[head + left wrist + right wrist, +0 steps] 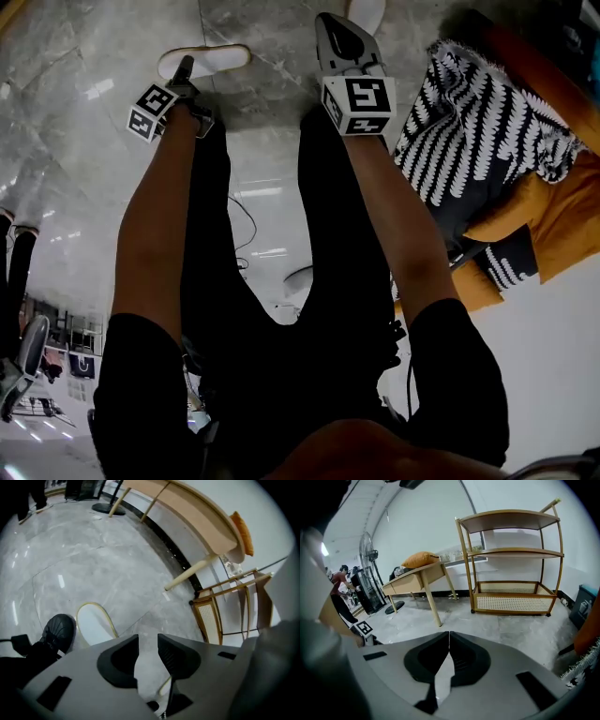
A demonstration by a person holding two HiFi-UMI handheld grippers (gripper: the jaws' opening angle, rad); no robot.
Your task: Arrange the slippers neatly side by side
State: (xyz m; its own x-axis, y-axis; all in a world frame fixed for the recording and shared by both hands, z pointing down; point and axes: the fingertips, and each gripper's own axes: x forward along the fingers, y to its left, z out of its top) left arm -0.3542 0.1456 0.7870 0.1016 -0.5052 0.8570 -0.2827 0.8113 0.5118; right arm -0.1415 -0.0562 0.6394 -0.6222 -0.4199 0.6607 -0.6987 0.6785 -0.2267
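A white slipper [204,61] lies on the grey marble floor just beyond my left gripper [185,69]. In the left gripper view that slipper [93,624], white with a yellowish rim, sits left of the left gripper [147,649], whose jaws stand apart with only bare floor between them. A second white slipper [366,11] shows at the top edge, right beside the tip of my right gripper [325,19]. Seen from its own camera, the right gripper [449,637] has its jaws closed tip to tip with nothing in them.
A black shoe [58,632] rests by the slipper. A black-and-white striped cushion [487,122] lies on an orange seat [553,220] at the right. Ahead stand a wooden table [417,578] with an orange cushion, a rattan shelf cart [511,559] and a fan [369,550].
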